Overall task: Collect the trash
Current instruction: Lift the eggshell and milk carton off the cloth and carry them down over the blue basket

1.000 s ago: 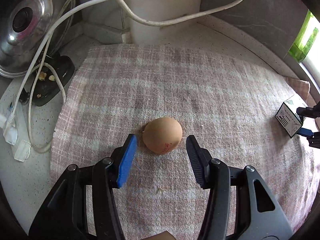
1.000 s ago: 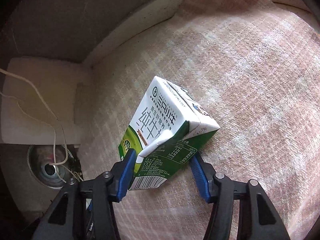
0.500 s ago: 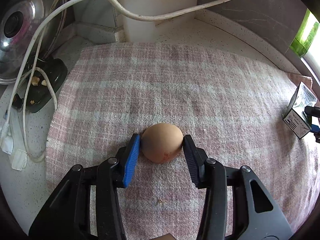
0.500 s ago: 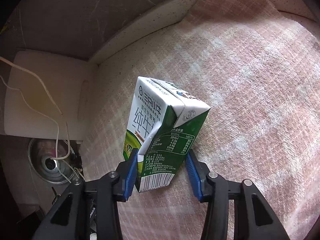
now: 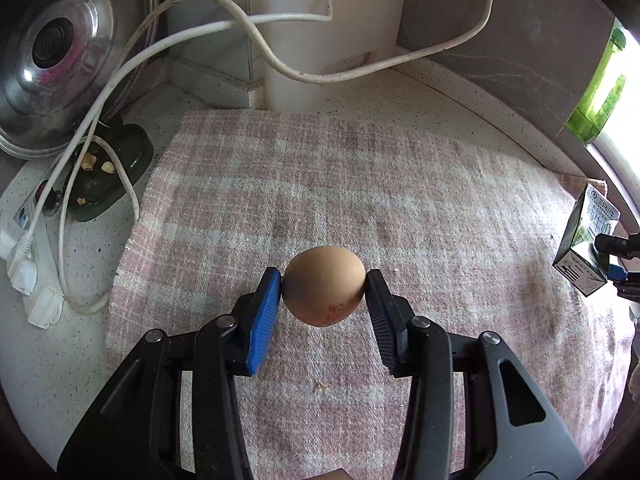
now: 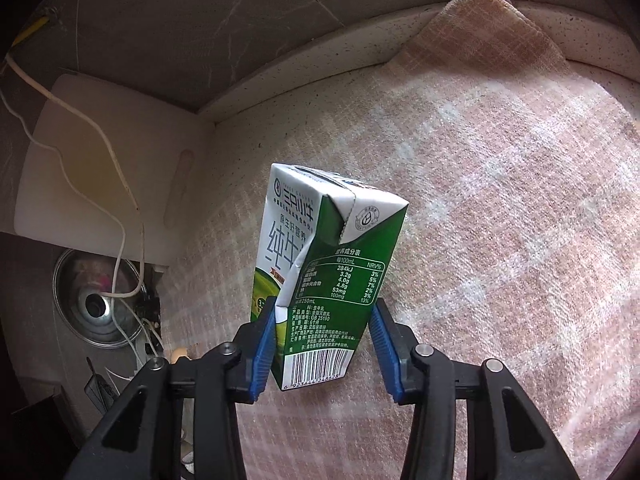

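Note:
My left gripper is shut on a brown eggshell and holds it above the pink checked cloth. My right gripper is shut on the lower end of a green and white milk carton, which is lifted off the cloth. The carton also shows at the far right of the left wrist view, held by the right gripper's fingers.
White cables run across the back to a power strip at the left. A steel pot lid and a dark dish with scraps sit left of the cloth. A green bottle stands at the window.
My left gripper closed on the eggshell and lifted it off the cloth. My right gripper tightened on the carton, raised it and turned it upright.

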